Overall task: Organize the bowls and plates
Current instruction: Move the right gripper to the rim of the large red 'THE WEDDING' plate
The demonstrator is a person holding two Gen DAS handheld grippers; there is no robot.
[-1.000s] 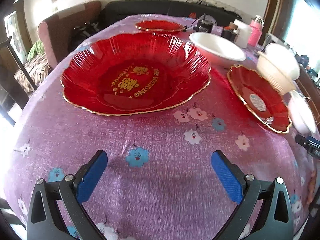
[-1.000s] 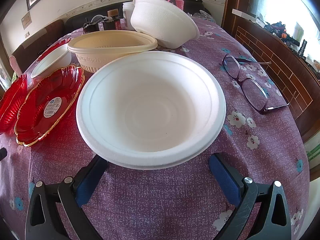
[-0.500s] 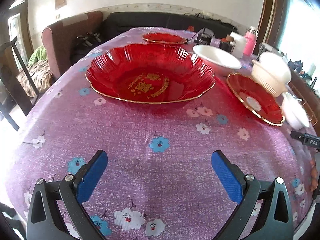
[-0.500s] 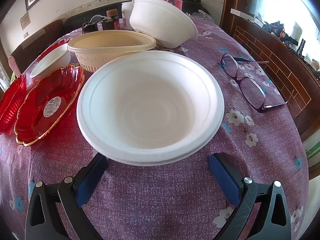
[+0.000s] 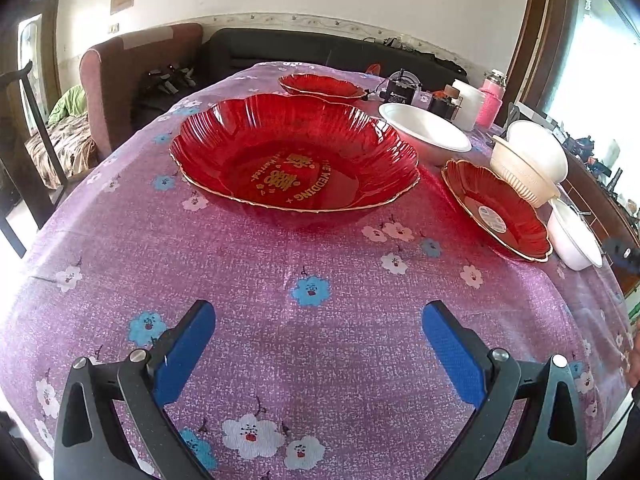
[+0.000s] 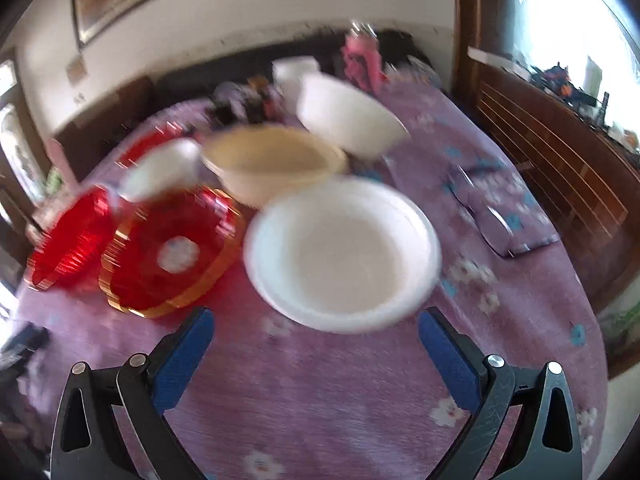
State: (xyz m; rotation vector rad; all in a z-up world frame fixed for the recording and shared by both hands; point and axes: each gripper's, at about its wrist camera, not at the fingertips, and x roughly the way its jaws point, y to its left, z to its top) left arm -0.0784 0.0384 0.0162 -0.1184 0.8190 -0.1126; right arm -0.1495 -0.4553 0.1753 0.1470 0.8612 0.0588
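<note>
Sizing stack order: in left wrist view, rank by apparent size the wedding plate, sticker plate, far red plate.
1. wedding plate, clearly largest.
2. sticker plate.
3. far red plate, smallest-looking, but it sits farthest from the camera, so its real size against the sticker plate is unsure.

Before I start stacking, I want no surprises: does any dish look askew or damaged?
One does: the far white bowl sits tipped on its side against the cream bowl, not flat on the tablecloth. No cracks or spills show; the right view is blurred.
</note>
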